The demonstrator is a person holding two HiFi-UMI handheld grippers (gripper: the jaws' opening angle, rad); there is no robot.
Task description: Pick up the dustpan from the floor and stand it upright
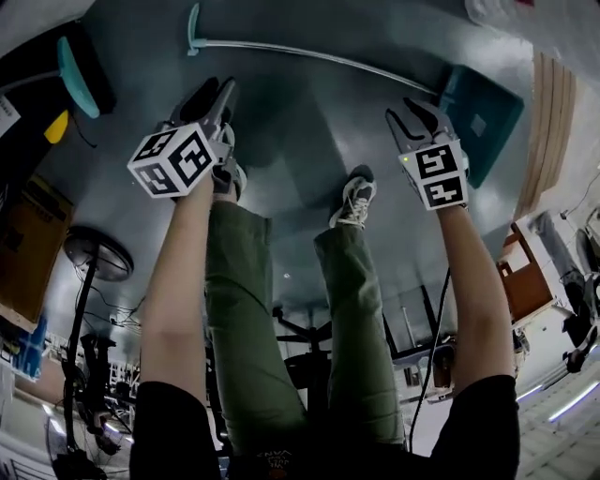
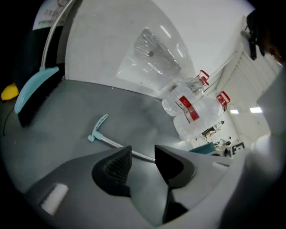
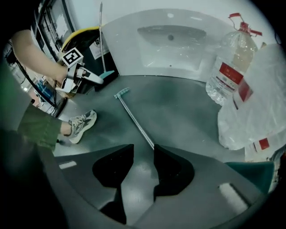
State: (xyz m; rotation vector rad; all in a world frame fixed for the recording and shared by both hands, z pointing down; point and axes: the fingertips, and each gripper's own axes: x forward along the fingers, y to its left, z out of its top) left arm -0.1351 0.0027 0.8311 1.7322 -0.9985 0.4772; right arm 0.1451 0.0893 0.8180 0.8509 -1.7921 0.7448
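Observation:
The dustpan lies flat on the grey floor, its teal pan (image 1: 480,114) at the upper right and its long metal handle (image 1: 309,54) running left to a teal grip (image 1: 193,28). My left gripper (image 1: 217,96) hangs above the floor short of the handle, jaws open and empty. In the left gripper view the grip (image 2: 98,127) and shaft lie on the floor beyond the left gripper (image 2: 143,162). My right gripper (image 1: 414,116) hovers beside the pan, also open and empty. Its own view shows the handle (image 3: 134,118) running away from the right gripper (image 3: 143,157), with the pan (image 3: 255,172) at the lower right.
A teal broom (image 1: 77,75) leans at the far left, beside a yellow object (image 1: 56,127). Large water bottles (image 3: 232,67) and a clear plastic bag (image 3: 261,112) stand by the white wall. The person's legs and shoes (image 1: 354,199) are between the grippers.

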